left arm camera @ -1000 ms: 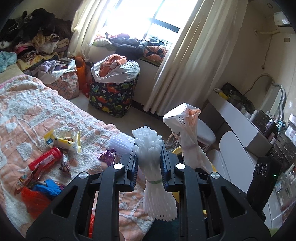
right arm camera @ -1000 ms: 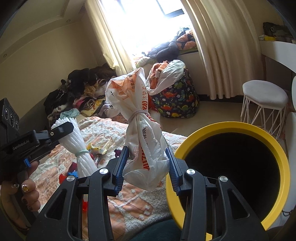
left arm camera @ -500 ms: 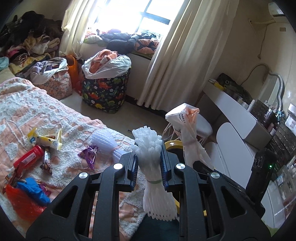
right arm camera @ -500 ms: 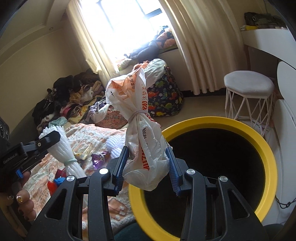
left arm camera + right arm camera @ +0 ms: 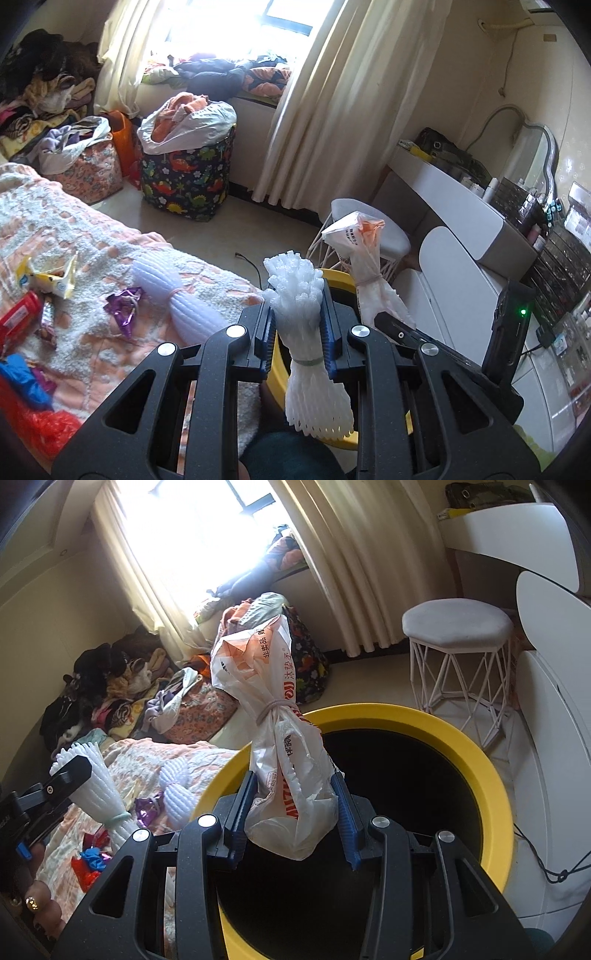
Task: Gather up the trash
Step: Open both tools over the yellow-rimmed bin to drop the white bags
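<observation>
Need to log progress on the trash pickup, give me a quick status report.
Left gripper shut on foam net bundle. Right gripper shut on tied plastic bag, over the yellow bin. Bin mouth unobstructed.

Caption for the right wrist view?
Right gripper holds a tied plastic bag over the yellow bin.

1. Right gripper (image 5: 291,812), black with blue pads, clamped on a crumpled white-and-orange plastic bag tied with a rubber band (image 5: 280,746); the bag stands upright.
2. Round yellow-rimmed bin with black interior (image 5: 491,786) directly below and behind the bag.
3. Left gripper (image 5: 70,779) at the left edge, gripping a white foam net bundle with a green band (image 5: 99,794); fingers with painted nails (image 5: 37,904) are below it.
4. Bed with peach patterned cover (image 5: 147,757) holds purple wrapper (image 5: 147,806), red and blue scraps (image 5: 88,860).
5. White wire-frame stool (image 5: 458,627) near cream curtains (image 5: 351,565).
</observation>
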Demonstrator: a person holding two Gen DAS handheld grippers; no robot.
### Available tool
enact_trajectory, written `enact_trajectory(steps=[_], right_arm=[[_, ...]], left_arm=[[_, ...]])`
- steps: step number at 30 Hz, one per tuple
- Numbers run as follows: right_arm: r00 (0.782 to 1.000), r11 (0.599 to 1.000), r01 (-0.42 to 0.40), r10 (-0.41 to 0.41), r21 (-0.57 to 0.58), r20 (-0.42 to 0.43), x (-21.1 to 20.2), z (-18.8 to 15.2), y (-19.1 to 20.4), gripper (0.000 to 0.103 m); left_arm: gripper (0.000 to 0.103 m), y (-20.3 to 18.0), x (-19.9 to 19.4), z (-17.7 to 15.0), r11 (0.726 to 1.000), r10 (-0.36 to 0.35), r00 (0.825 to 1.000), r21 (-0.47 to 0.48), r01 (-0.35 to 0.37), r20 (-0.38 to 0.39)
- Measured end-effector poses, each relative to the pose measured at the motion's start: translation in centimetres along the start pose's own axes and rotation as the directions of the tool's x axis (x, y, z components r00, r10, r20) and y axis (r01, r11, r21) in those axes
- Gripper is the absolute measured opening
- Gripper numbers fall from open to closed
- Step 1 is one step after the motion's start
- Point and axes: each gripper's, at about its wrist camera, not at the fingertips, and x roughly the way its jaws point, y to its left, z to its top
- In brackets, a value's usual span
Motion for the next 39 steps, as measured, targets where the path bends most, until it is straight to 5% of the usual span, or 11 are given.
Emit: enact_trajectory(steps=[19,26,33,39], right_arm=[[0.994,0.997,0.066,-0.063,0.035,-0.087,1.8,-0.2,-2.4,0.039],[0.995,0.996,0.081,-0.078,0.038,-0.066,1.7,0.0,-2.5,0.050],[0.995,0.992,0.099,-0.098,0.072,-0.024,1.1,0.3,-3.4,0.068],[0.994,0.992,0.108,-0.108,0.058,0.005,0.7,0.5,-3.1,0.073]], left_arm=[[0.015,-2.4,5.5,-0.7,0.997,0.038,0.998,0.074,-0.035,-0.042],[0.017,-2.9,7.0,-0.6,0.997,0.025,0.999,0.076,-0.021,-0.048],[0.065,-2.4,6.6,-0.5,0.999,-0.017,0.999,0.051,0.019,-0.034],[0.092,-1.7,5.2,-0.5,1.000,-0.004,1.000,0.021,0.004,-0.004]])
